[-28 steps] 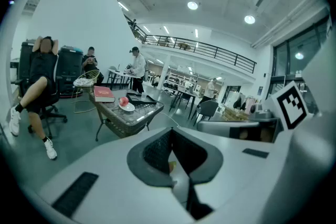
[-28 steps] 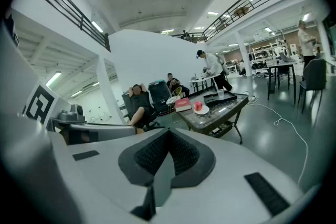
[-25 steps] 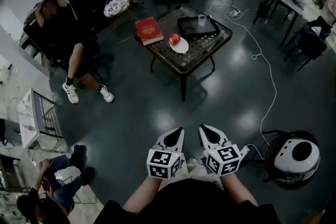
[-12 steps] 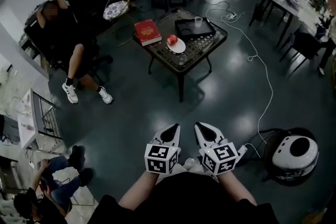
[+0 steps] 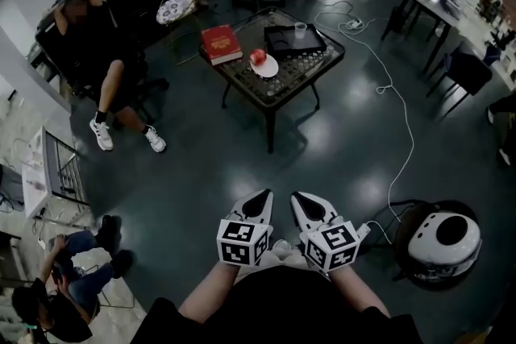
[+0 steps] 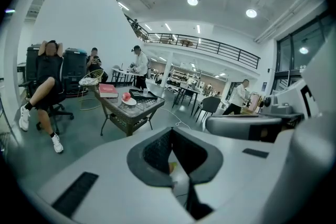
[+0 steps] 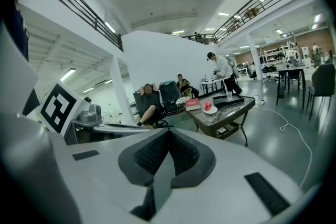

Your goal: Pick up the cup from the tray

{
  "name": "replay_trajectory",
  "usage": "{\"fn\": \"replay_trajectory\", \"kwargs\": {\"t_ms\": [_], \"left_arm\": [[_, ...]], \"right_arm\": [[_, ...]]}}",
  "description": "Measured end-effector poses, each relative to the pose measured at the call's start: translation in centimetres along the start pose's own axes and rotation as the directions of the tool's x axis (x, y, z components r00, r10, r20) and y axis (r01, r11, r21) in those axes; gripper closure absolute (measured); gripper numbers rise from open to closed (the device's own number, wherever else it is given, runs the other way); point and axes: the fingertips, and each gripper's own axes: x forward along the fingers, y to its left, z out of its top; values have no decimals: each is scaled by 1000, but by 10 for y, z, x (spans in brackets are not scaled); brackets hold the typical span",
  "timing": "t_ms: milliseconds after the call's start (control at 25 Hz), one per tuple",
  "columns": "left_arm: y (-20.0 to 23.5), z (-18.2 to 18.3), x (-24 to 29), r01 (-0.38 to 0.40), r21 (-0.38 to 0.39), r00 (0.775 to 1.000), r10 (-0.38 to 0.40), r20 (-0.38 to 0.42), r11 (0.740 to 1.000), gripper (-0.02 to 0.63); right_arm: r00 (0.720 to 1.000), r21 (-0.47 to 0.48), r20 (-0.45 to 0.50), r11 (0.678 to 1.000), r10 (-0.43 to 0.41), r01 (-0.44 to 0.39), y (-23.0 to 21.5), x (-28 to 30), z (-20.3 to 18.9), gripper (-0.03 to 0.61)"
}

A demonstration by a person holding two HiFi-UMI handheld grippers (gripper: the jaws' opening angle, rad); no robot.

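Observation:
A clear cup (image 5: pixel 301 29) stands on a black tray (image 5: pixel 282 43) at the far side of a low glass-topped table (image 5: pixel 282 84), well ahead of me across the dark floor. Both grippers hang close to my body, side by side and far from the table. My left gripper (image 5: pixel 264 196) is shut with nothing in it. My right gripper (image 5: pixel 298 198) is likewise shut and empty. The left gripper view shows the cup (image 6: pixel 145 91) small and distant beyond the shut left gripper (image 6: pixel 171 134). In the right gripper view the cup (image 7: pixel 229 95) sits beyond the shut right gripper (image 7: pixel 169 136).
On the table lie a red book (image 5: pixel 220 43) and an apple (image 5: pixel 258 56) on a white plate (image 5: pixel 268 68). A person sits in a chair (image 5: pixel 97 52) at the left. A white cable (image 5: pixel 401 125) snakes over the floor. A round white-and-black device (image 5: pixel 439 242) sits at my right.
The table has drifted slightly left and up in the head view. Both grippers have shifted a little to the left, staying shut and side by side.

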Motion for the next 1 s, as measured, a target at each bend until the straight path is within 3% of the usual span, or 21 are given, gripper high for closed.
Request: {"fn": "replay_trajectory", "kwargs": {"t_ms": [520,1000], "left_arm": [[-10,7,8,-41,-14,999,41,11,999,604],[7,20,37,-54,-14,999,54,-6,998,604]], "right_arm": [[1000,11,-24,1000,-8,9,-25,-13,-5,568],[1000,30,-30,1000,-5,6,-47,10,5,568]]}}
